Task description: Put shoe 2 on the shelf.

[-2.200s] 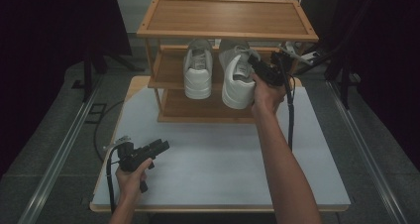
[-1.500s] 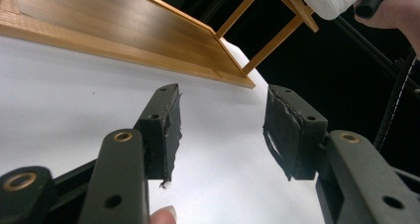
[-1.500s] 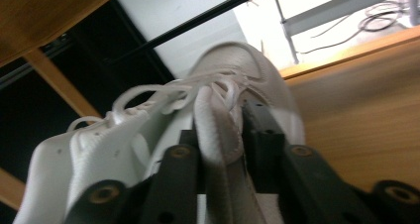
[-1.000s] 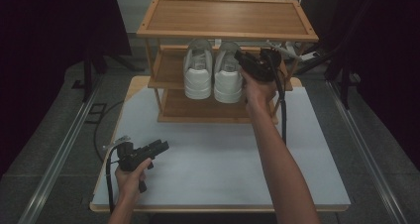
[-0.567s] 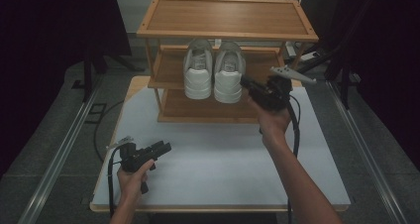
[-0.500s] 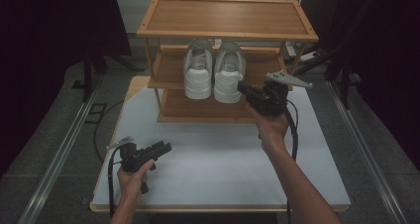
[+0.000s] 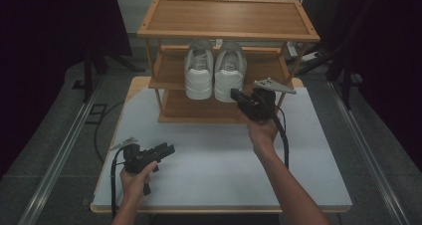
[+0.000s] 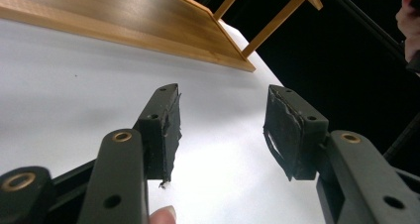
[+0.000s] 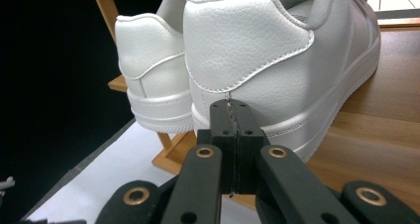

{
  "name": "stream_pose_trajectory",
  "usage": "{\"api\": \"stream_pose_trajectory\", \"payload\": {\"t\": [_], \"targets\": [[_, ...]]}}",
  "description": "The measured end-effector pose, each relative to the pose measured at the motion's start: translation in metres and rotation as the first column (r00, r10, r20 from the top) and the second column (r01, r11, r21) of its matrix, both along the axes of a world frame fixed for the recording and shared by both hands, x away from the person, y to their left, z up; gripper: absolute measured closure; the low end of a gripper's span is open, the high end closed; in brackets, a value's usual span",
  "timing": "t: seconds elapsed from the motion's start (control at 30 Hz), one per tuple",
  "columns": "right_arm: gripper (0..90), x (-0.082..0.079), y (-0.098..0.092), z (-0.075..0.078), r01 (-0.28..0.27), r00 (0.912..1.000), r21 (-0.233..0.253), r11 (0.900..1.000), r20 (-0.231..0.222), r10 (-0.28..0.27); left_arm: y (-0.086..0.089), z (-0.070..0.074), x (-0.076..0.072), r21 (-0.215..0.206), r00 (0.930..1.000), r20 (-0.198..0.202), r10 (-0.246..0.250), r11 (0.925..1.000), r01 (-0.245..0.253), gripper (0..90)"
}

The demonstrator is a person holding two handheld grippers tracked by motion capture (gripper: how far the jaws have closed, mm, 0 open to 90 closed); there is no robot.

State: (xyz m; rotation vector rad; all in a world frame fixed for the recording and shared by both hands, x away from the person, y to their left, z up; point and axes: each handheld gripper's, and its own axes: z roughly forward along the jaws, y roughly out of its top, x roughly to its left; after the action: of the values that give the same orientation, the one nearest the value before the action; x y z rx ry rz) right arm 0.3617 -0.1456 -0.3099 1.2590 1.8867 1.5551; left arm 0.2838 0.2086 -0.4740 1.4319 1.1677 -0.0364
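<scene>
Shoes carry no writing that can be read. The white pair (image 7: pixel 215 69) sits heels out on the rack's (image 7: pixel 226 16) middle shelf, just ahead of the right gripper (image 7: pixel 238 95), whose jaws are pressed together and empty. Left gripper (image 7: pixel 166 149) rests low over the tabletop (image 7: pixel 209 155), jaws spread wide, holding nothing.

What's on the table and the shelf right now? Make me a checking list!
Surface: white table, bare in front of the rack.
Job's things: two white shoes, left shoe and right shoe, side by side on the middle shelf of the wooden rack, heels over its front edge.
Clutter: nothing seen.
Grippers: left gripper open, low over the table; right gripper shut, empty, just behind the right shoe's heel.
Cables: black cable trails from the right gripper.
Surroundings: dark curtains, grey floor.
</scene>
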Motion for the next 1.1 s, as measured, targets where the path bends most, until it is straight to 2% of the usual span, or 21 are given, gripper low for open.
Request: {"api": "stream_pose_trajectory", "payload": {"t": [0.17,0.33,0.43,0.5,0.83,1.1], "targets": [[89.2,0.007,0.0,-0.002,0.03,0.9995,0.023,0.999,-0.008,-0.03,0.0,0.001,-0.001,-0.004,1.0,0.002,0.002,1.0,-0.002,48.1],[89.1,0.011,0.001,-0.003,0.025,0.9997,0.042,0.999,-0.005,-0.025,0.001,0.0,0.0,-0.004,1.0,-0.001,0.005,1.0,-0.005,48.1],[89.1,0.011,0.003,-0.004,0.036,0.9993,0.034,0.999,0.003,-0.037,0.001,0.0,-0.002,-0.005,1.0,0.0,0.0,1.0,0.0,48.1],[88.3,0.009,0.003,-0.005,0.041,0.9992,0.05,0.998,-0.002,-0.04,0.001,0.001,-0.002,-0.004,1.0,0.003,-0.003,1.0,0.003,48.1],[83.2,-0.012,-0.008,-0.001,-0.012,0.9992,0.091,0.996,0.04,0.008,0.001,0.001,-0.003,-0.009,1.0,0.003,0.004,1.0,-0.004,48.1],[77.5,-0.039,-0.029,-0.016,-0.071,0.9956,0.1,0.992,0.068,0.064,0.004,0.002,-0.003,-0.007,0.9999,0.007,0.008,0.9999,-0.008,48.0]]}}
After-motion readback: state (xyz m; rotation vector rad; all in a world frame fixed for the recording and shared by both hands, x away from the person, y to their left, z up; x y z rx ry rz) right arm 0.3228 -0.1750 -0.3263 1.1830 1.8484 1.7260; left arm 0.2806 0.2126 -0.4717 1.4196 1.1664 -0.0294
